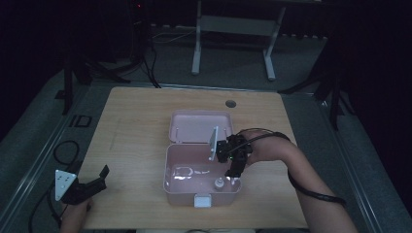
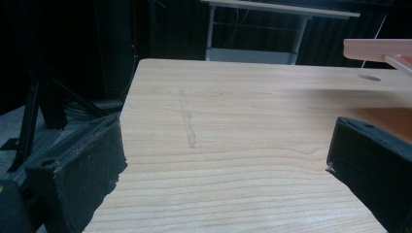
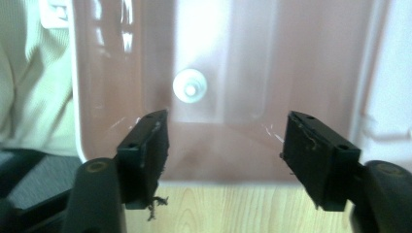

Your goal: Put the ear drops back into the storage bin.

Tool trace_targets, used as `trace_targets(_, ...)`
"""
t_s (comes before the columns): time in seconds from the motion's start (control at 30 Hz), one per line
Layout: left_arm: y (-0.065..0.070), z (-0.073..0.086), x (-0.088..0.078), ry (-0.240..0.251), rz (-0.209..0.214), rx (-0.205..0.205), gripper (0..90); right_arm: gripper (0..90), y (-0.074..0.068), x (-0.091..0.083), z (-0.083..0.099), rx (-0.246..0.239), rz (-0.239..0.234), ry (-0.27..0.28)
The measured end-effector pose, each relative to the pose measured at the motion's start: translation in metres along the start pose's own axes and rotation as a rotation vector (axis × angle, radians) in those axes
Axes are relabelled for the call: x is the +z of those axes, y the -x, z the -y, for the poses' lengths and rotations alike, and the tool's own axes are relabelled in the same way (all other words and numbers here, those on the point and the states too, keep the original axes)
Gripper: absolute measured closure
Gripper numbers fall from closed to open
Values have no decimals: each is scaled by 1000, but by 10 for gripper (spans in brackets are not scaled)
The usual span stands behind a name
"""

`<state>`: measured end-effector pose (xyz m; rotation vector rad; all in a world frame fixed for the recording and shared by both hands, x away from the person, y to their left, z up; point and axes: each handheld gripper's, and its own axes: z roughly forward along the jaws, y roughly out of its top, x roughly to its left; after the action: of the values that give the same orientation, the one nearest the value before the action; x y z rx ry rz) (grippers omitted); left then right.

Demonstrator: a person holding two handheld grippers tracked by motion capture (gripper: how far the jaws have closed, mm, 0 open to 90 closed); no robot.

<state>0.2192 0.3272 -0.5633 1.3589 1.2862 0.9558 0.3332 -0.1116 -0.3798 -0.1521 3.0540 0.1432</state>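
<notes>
In the high view, the right gripper (image 1: 234,175) hangs over the near right corner of an open pink plastic box (image 1: 177,187) on the light wooden table (image 1: 136,126), just above a small white bottle (image 1: 219,184) standing inside, while the left gripper (image 1: 97,177) sits at the table's near left edge. The left gripper view shows its black jaws spread wide over bare tabletop. In the right gripper view the jaws stand apart with nothing between them, the small white bottle (image 3: 190,85) below on the box floor.

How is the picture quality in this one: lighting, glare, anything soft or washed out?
High view: dim overall, dark surroundings, with glare on the floor of the pink box. Left gripper view: wooden table evenly lit and sharp, near jaws soft. Right gripper view: bright and washed out, light streaks on the box wall, small white bottle slightly blurred.
</notes>
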Motion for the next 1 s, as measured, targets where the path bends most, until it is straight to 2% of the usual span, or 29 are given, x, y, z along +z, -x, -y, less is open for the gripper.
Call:
trace_targets(0.1, 0, 0, 0, 0, 0, 0, 4, 147, 4, -6, 12, 43, 26, 39)
trace_targets(0.13, 0, 0, 0, 0, 0, 0, 4, 132, 4, -7, 16, 44, 32, 49)
trace_targets(0.3, 0, 0, 0, 0, -2, 0, 4, 116, 6, -14, 36, 93, 49, 112)
trace_targets(0.37, 0, 0, 0, 1, -1, 0, 4, 116, 10, -16, 43, 143, 56, 144)
trace_targets(0.5, 0, 0, 0, 0, -1, -1, 4, 116, 14, -17, 59, 199, 105, 183)
trace_targets(0.77, 0, 0, 0, 1, 0, 2, 4, 127, 16, -3, 87, 286, 132, 210)
trace_targets(1.0, 0, 0, 0, 1, 0, 1, 4, 128, 14, 13, 110, 349, 156, 277)
